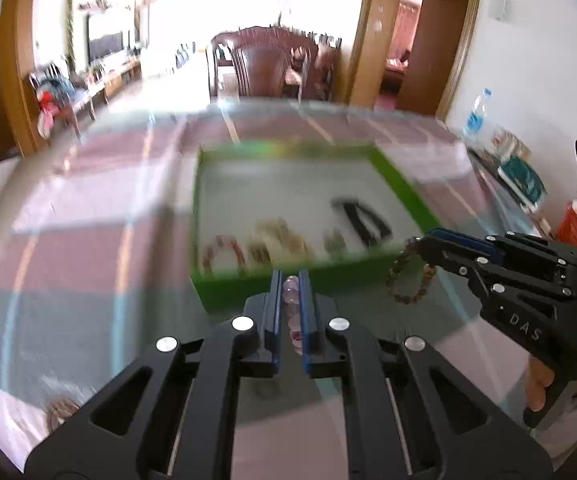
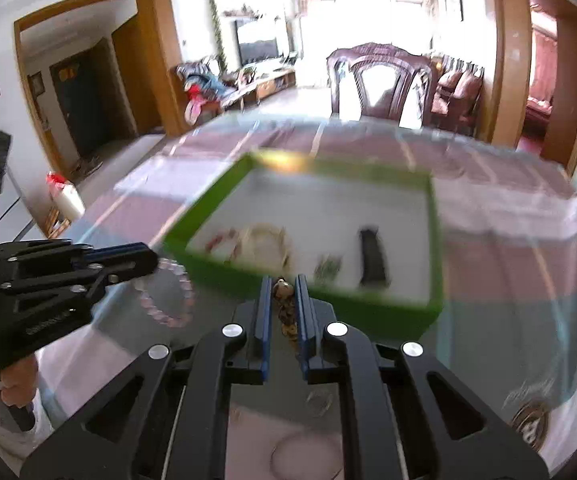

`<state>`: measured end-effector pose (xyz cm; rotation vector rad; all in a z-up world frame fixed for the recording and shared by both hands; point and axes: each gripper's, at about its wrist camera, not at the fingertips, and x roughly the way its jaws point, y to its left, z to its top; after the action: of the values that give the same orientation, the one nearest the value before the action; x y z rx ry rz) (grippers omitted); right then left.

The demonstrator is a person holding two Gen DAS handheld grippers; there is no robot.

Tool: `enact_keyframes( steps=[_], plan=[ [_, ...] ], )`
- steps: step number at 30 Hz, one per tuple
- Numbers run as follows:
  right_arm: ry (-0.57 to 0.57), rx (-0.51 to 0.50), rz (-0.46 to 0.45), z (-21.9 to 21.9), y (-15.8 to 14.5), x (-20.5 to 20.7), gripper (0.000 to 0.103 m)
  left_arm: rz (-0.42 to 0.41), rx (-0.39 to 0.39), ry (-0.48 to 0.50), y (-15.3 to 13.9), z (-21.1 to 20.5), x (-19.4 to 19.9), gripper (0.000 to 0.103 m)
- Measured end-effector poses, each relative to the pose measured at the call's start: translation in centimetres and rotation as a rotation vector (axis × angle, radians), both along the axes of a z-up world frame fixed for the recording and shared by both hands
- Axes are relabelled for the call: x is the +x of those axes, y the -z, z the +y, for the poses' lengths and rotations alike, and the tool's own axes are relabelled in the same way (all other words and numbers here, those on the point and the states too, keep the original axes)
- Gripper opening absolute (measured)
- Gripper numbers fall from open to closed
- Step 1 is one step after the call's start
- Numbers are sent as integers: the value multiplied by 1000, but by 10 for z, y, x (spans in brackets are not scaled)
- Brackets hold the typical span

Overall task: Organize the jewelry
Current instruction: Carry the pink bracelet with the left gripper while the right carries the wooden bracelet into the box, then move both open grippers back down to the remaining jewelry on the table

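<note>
My left gripper [image 1: 291,276] is shut on a pale pink bead bracelet [image 1: 291,294], which hangs as a loop from it in the right wrist view [image 2: 168,300]. My right gripper [image 2: 283,280] is shut on a brown bead bracelet [image 2: 284,304], whose loop dangles below its tips in the left wrist view [image 1: 410,276]. Both hang above the table, just short of the near wall of a green tray [image 1: 204,284] [image 2: 434,240]. Inside the tray lie a red bracelet [image 1: 224,254], a tan one [image 1: 280,236], a small dark green piece [image 1: 334,242] and a black item [image 1: 362,220], all blurred.
The table wears a pink and teal checked cloth [image 1: 88,248] under clear plastic. A water bottle [image 1: 476,114], a teal box [image 1: 522,180] and a red-capped container [image 1: 570,222] stand at its right edge. More rings and bracelets [image 2: 530,424] lie near me. Dark wooden chairs [image 1: 272,64] stand beyond.
</note>
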<state>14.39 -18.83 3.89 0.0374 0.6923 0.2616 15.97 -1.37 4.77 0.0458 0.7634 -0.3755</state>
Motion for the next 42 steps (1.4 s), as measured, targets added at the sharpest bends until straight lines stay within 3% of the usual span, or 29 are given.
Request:
enact_keyframes(
  steps=[5, 14, 15, 16, 18, 23, 25, 31, 35, 42],
  plan=[
    [71, -30, 6, -11, -8, 41, 11, -50, 33, -54, -19, -7, 42, 8],
    [115, -4, 138, -14, 43, 92, 11, 39, 70, -121, 27, -20, 109, 9],
    [121, -2, 137, -14, 43, 90, 14, 42, 81, -131, 30, -20, 111, 10],
    [123, 6, 137, -17, 43, 87, 23, 41, 87, -136, 32, -19, 111, 13],
    [116, 28, 122, -22, 36, 72, 38, 27, 106, -132, 30, -17, 101, 25],
    [55, 32, 127, -38, 30, 2, 45, 20, 118, -85, 26, -9, 36, 43],
    [38, 9, 150, -41, 39, -22, 54, 28, 125, -54, 37, -10, 3, 45],
    [-15, -90, 304, -38, 87, -81, 54, 123, 111, 93, 82, -33, -62, 50],
    [-29, -88, 342, -32, 103, -91, 54, 161, 157, 142, 106, -52, -69, 51],
    [11, -115, 307, -25, 108, -74, 51, 187, 169, 91, 121, -47, -51, 43]
  ],
)
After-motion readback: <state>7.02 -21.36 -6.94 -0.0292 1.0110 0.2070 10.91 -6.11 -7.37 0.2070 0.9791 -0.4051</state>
